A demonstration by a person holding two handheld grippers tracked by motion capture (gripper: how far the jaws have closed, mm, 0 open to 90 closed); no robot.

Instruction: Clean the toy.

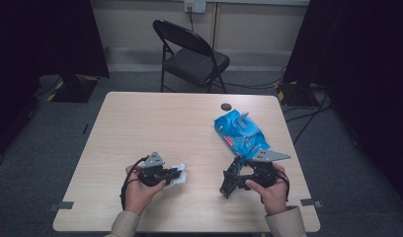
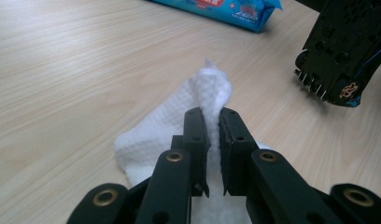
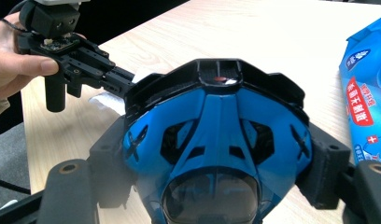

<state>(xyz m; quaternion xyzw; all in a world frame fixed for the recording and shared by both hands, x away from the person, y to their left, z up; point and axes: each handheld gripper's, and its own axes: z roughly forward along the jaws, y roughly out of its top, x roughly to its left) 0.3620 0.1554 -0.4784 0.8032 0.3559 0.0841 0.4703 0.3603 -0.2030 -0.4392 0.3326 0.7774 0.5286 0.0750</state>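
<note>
Here the wooden table (image 1: pixel 140 128) carries everything, its near edge cut off at the bottom of the high view. On its right half lies a blue wet-wipe pack (image 1: pixel 240 132) with its flap lifted; the print on it is too small to read from above, and the right gripper view cuts it off at the frame edge. The right gripper (image 1: pixel 237 180) has its jaws spread wide around a blue and black helmet-shaped toy (image 3: pixel 216 135), which hides the jaw pads and much of the table behind it. The left gripper (image 2: pixel 213 122) has its jaws nearly together, pinching a white wipe (image 2: pixel 170 126) that rests on the table; its near part is covered by the jaws. A small dark round thing (image 1: pixel 225 106) beyond the pack is hard to make out.
</note>
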